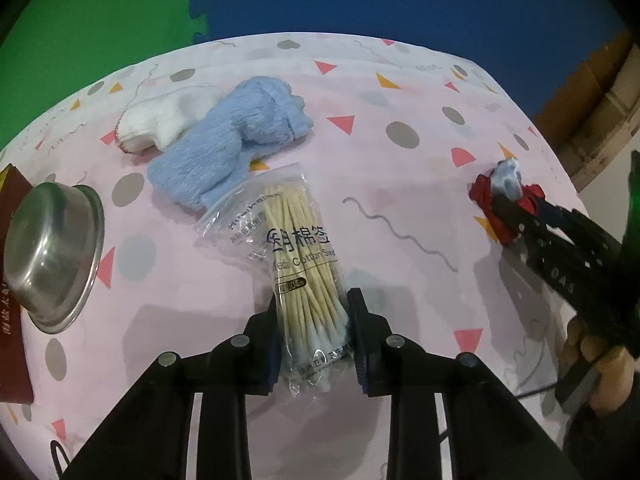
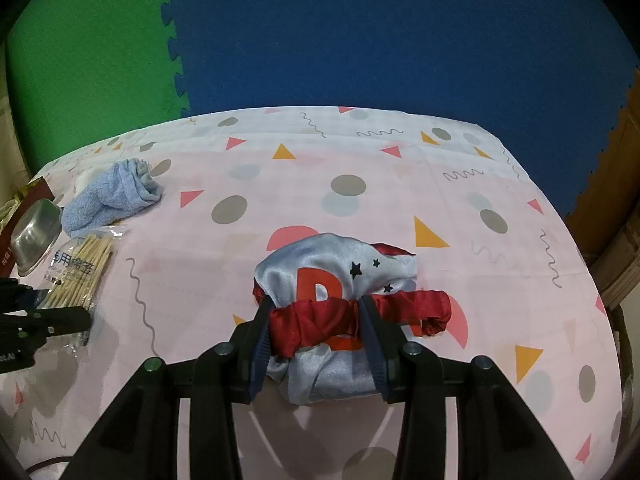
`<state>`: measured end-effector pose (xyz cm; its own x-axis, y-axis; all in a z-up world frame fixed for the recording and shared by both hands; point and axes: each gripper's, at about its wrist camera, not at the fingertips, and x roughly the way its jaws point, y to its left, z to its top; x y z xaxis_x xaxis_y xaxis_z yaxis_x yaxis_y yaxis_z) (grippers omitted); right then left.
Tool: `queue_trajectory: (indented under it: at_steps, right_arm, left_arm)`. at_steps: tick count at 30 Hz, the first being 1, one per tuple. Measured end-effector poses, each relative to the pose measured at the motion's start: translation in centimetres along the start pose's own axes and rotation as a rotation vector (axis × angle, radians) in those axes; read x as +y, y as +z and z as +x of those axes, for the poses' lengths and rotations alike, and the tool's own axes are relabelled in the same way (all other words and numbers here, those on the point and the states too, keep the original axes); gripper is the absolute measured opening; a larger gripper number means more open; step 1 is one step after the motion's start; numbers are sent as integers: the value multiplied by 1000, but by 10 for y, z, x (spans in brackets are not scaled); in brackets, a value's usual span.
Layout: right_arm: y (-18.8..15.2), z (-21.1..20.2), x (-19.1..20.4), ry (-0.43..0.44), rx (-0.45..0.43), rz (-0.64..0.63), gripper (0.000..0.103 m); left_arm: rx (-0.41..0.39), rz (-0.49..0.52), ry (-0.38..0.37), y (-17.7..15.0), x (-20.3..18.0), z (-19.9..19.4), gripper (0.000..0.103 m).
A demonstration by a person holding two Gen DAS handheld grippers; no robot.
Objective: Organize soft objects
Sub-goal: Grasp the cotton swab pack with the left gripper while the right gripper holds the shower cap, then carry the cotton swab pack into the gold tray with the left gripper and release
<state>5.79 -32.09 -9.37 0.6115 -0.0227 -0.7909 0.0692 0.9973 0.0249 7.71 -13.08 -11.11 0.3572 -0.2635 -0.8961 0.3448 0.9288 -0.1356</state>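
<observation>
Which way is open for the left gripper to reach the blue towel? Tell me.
Probably none for now: the left gripper has its fingers closed on the cotton swab bag. The blue towel lies just beyond that bag, with nothing else between.

1. My bench's cloth [image 2: 360, 220] is pale pink, patterned with grey dots, pink and orange triangles, and squiggles.
2. The fluffy towel [image 1: 224, 140] is light blue.
3. The satin cloth [image 2: 332, 280] is silver-blue and red, with black stars.
</observation>
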Motion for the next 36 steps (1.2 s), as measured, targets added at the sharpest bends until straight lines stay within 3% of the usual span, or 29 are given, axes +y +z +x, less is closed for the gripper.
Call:
queue_trajectory:
  at_steps: [5, 17, 36]
  right_arm:
    - [0, 0, 0, 0, 0, 0, 43]
    - [0, 1, 0, 3, 1, 2, 44]
    - [-1, 2, 0, 3, 2, 4, 45]
  left_arm:
    - [-20, 1, -26, -9, 11, -12, 26]
    - [-85, 62, 60, -18, 12, -43, 26]
    - [-183, -85, 185, -20, 84, -100, 26]
